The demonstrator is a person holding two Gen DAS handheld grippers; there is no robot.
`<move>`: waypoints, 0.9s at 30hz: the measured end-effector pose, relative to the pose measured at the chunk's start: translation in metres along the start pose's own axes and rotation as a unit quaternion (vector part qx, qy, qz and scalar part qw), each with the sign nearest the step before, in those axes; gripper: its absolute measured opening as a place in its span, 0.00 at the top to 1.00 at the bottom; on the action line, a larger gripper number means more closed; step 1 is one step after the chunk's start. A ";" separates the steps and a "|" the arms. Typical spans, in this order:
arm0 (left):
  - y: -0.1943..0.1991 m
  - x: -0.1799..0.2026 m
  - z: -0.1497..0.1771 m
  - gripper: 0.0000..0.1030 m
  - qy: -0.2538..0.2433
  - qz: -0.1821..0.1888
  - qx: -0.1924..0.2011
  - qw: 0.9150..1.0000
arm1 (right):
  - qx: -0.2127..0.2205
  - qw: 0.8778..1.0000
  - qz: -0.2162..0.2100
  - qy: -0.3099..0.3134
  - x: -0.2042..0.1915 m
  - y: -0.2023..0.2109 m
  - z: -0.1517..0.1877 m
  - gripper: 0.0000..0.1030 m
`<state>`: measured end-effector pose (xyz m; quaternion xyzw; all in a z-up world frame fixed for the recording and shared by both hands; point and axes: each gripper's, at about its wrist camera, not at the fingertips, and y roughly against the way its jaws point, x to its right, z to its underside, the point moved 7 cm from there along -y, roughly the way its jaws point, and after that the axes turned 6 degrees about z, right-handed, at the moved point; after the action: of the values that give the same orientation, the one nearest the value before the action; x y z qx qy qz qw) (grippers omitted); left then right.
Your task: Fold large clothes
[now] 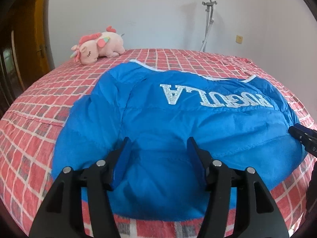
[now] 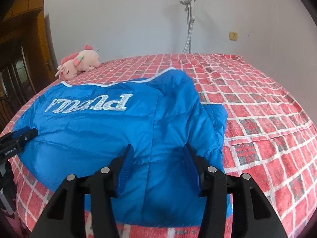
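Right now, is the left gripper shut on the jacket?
No. In the left wrist view the left gripper stands open, its blue pads spread wide over the blue jacket with no fabric pinched between them.

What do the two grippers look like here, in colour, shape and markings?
Both look the same: the left gripper and right gripper have black angular plastic linkage arms joined by round silver pins, and flat translucent blue ribbed fingers. Seen from the right wrist view, the left gripper's side carries small white lettering, too small to read. No cables or sleeves show.
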<state>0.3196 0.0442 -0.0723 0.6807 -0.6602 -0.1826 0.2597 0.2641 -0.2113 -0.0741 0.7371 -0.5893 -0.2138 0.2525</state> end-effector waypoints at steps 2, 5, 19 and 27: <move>0.006 0.003 0.002 0.41 -0.005 -0.005 0.002 1.000 | 0.002 1.000 -0.008 -0.002 -0.003 0.005 0.000 0.50; 0.011 0.004 0.002 0.41 -0.003 -0.004 0.005 1.000 | 0.005 1.000 -0.015 -0.003 -0.004 0.011 0.001 0.50; 0.025 -0.005 0.006 0.39 0.002 0.004 0.000 1.000 | -0.010 0.999 -0.028 -0.011 0.002 0.006 0.002 0.50; 0.074 -0.049 0.002 0.25 0.024 -0.055 0.024 0.998 | -0.004 1.000 -0.006 -0.010 0.016 0.020 -0.007 0.50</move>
<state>0.2563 0.0934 -0.0348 0.7263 -0.6196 -0.1641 0.2483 0.2566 -0.2298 -0.0567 0.7373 -0.5866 -0.2253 0.2478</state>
